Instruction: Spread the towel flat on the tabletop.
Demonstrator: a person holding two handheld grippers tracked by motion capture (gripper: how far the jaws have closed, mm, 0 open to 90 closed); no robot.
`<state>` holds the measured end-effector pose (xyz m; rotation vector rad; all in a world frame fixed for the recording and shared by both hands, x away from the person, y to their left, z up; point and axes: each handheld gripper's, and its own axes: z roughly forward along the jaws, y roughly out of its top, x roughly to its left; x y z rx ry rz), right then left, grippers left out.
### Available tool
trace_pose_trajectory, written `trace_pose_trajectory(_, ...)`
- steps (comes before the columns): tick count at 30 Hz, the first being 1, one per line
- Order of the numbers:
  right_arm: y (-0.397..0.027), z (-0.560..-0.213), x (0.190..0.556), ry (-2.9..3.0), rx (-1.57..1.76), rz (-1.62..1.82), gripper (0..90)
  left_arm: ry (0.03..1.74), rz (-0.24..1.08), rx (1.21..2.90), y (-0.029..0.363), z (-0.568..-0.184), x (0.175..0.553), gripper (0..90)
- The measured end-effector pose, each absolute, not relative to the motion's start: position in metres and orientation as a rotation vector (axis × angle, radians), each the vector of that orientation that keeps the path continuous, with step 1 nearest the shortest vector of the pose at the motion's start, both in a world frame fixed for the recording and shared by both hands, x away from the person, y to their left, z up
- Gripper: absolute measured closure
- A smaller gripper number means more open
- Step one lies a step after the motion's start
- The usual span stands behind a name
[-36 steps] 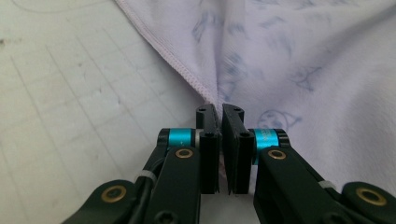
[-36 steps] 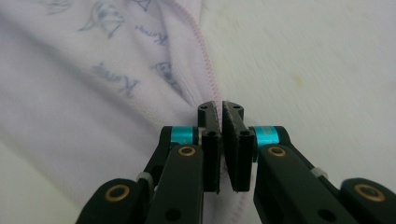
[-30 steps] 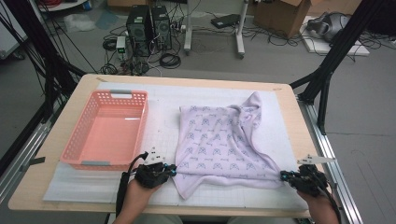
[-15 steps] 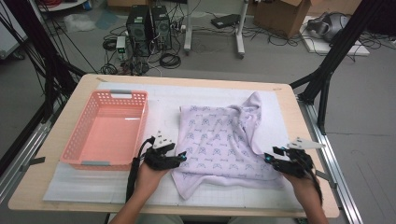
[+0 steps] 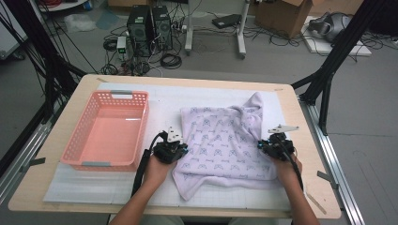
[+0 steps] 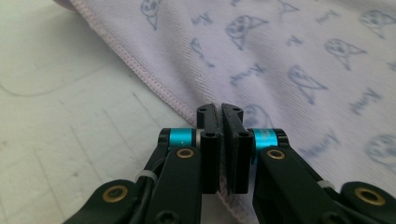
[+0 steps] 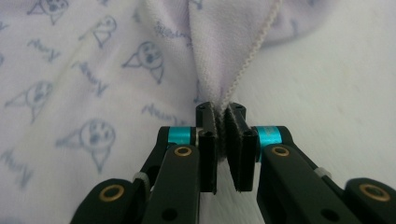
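Both sides gripped. My left gripper [image 5: 179, 149] has just closed on the left hem of the cloth [image 5: 225, 140]; my right gripper [image 5: 264, 146] has just closed on a pinched-up fold at its right hem. Cloth lies rumpled on the white mat [image 5: 159, 101], right half of the table [image 5: 56, 140], near the front edge. Pink basket [image 5: 77, 145] sits toward the left edge.

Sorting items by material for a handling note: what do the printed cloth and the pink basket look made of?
Cloth: soft knit fabric, likely cotton, matte; fine ribbing and a stitched hem show. Basket: moulded plastic, slightly glossy, with perforated walls.
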<state>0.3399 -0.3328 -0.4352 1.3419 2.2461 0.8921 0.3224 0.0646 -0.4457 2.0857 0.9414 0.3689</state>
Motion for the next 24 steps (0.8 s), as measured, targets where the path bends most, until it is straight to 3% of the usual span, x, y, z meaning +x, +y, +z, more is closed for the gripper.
trace_pose_trajectory(7,-0.375,-0.434,0.297,2.317,1.421,0.928,84.7,0.893,0.274,2.042,0.089,-0.45,0.287,85.8)
trace_pose_trajectory(12,-0.383,-0.429,0.266,2.428,1.393,0.973,83.7,0.813,0.233,2.049,0.092,-0.446,0.263,85.2)
trace_pose_trajectory(13,-0.383,-0.426,0.264,2.434,1.38,0.983,78.6,0.807,0.238,2.037,0.092,-0.445,0.263,82.9)
trace_pose_trajectory(15,-0.382,-0.419,0.264,2.391,1.374,1.018,65.5,0.841,0.252,1.999,0.091,-0.441,0.269,61.7)
trace_pose_trajectory(17,-0.381,-0.409,0.269,2.313,1.357,1.12,58.3,0.868,0.282,1.96,0.091,-0.436,0.278,50.0)
trace_pose_trajectory(24,-0.341,-0.404,0.312,2.222,1.283,1.157,60.9,0.921,0.381,1.894,0.085,-0.428,0.32,44.1)
